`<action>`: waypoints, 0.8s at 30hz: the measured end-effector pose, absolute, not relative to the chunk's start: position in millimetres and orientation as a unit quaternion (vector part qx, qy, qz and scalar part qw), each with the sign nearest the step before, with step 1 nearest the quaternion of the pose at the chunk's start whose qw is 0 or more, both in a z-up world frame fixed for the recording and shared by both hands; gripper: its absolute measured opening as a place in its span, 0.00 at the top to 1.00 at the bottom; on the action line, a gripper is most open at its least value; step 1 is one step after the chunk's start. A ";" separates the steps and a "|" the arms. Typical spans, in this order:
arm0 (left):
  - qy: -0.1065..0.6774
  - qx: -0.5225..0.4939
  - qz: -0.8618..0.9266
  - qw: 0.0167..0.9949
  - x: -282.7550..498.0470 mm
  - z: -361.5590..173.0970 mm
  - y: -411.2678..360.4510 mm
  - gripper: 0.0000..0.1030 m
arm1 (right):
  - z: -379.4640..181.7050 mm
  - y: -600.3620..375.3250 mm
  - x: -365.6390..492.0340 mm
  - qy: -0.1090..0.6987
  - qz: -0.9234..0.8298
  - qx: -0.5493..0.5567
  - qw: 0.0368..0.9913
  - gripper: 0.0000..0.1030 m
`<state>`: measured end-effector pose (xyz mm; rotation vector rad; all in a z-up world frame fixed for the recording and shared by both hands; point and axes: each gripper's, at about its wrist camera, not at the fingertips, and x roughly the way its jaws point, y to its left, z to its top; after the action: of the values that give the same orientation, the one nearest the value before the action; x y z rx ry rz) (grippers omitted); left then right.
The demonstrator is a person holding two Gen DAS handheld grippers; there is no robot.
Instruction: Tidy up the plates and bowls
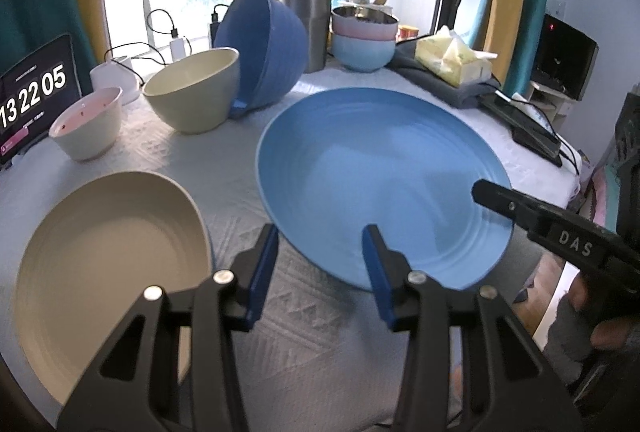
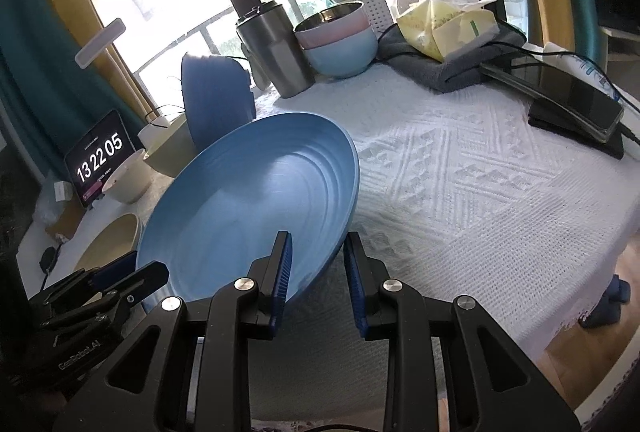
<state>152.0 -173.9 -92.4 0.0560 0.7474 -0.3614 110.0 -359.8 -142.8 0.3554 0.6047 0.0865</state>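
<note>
A large blue plate point(image 1: 372, 176) is tilted above the white tablecloth, its right edge lifted; it also shows in the right wrist view point(image 2: 244, 208). My right gripper point(image 2: 316, 264) straddles its near rim, one finger inside and one outside, with a gap still showing. My left gripper point(image 1: 320, 260) is open at the plate's near edge, its right finger over the rim. A beige plate point(image 1: 104, 268) lies at the left. A beige bowl point(image 1: 196, 92), a small pink-lined bowl point(image 1: 88, 124) and a dark blue bowl point(image 1: 268, 48) on its side stand behind.
Stacked pink and light blue bowls point(image 1: 364, 36) and a steel canister point(image 1: 308, 16) stand at the back. A tissue pack point(image 1: 452, 60) on a grey towel, a phone point(image 1: 524, 124) with cables, and a clock tablet point(image 1: 32, 100) line the table edges.
</note>
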 end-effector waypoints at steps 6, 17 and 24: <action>0.356 0.018 -0.174 0.918 147.8 -87.5 -163.0 0.57 | -137.5 -349.1 105.7 0.294 0.041 0.168 0.940 0.72; 0.344 -0.001 -0.165 0.924 142.4 -81.9 -137.2 0.57 | -131.7 -325.0 103.4 0.294 0.049 0.153 0.942 0.72; 0.340 -0.011 -0.157 0.927 138.4 -80.6 -117.5 0.57 | -126.2 -306.7 104.1 0.294 0.055 0.141 0.944 0.72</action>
<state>138.4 -117.5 -80.6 -0.0236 0.6965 -0.3221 104.1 -306.7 -126.2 0.2879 0.5989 0.1119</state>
